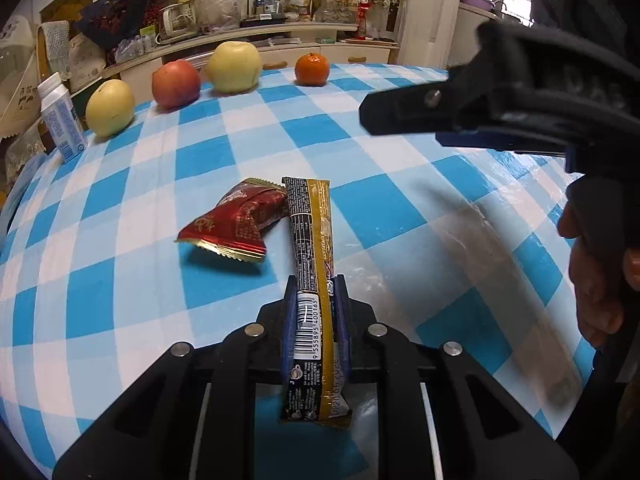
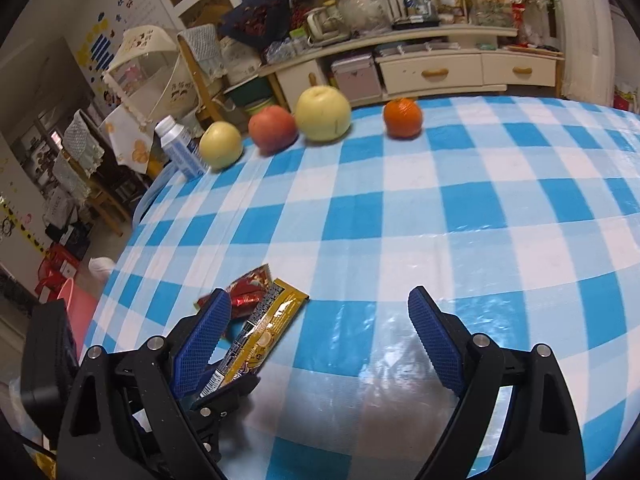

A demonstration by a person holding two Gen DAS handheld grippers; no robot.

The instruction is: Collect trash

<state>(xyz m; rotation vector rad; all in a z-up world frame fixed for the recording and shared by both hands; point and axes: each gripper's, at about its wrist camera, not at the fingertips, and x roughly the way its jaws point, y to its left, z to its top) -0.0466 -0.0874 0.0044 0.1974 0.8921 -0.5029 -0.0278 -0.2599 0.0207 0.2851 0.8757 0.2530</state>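
Progress stands at the first pickup. Two pieces of trash are visible on the table point(image 1: 140, 208), which carries a blue-and-white checked cloth: a long gold-and-black sachet point(image 1: 312, 264) and a red wrapper point(image 1: 236, 220) with a gold serrated edge.

Left hand-held gripper point(image 1: 316, 312): clenched on the sachet. Its blue pads press both long sides of the packet near the barcode end, and the far end of the sachet reaches out over the table beside the red wrapper. Whether the sachet is clear of the cloth cannot be told from these views.

Right hand-held gripper point(image 2: 320, 320): released, jaws wide apart, nothing between them. It hangs just beside the left unit, with its left finger point(image 2: 204, 340) close to the sachet point(image 2: 260, 332) and the red wrapper point(image 2: 248, 292) just beyond.

Remaining work, as judged from the layout:
- Carry the sachet to a collection point. No bin or bag is identifiable in either view, so its location cannot be stated.
- Pick up the red wrapper, which lies untouched on the table, touching or nearly touching the sachet's far end. The open right unit is the nearer candidate for this.

Items along the far edge of the table, namely the yellow pear point(image 1: 110, 108), the red apple point(image 1: 176, 84), the large yellow apple point(image 1: 234, 66), the orange point(image 1: 312, 69) and the white-and-blue carton point(image 1: 62, 120), appear intact and are probably not trash.
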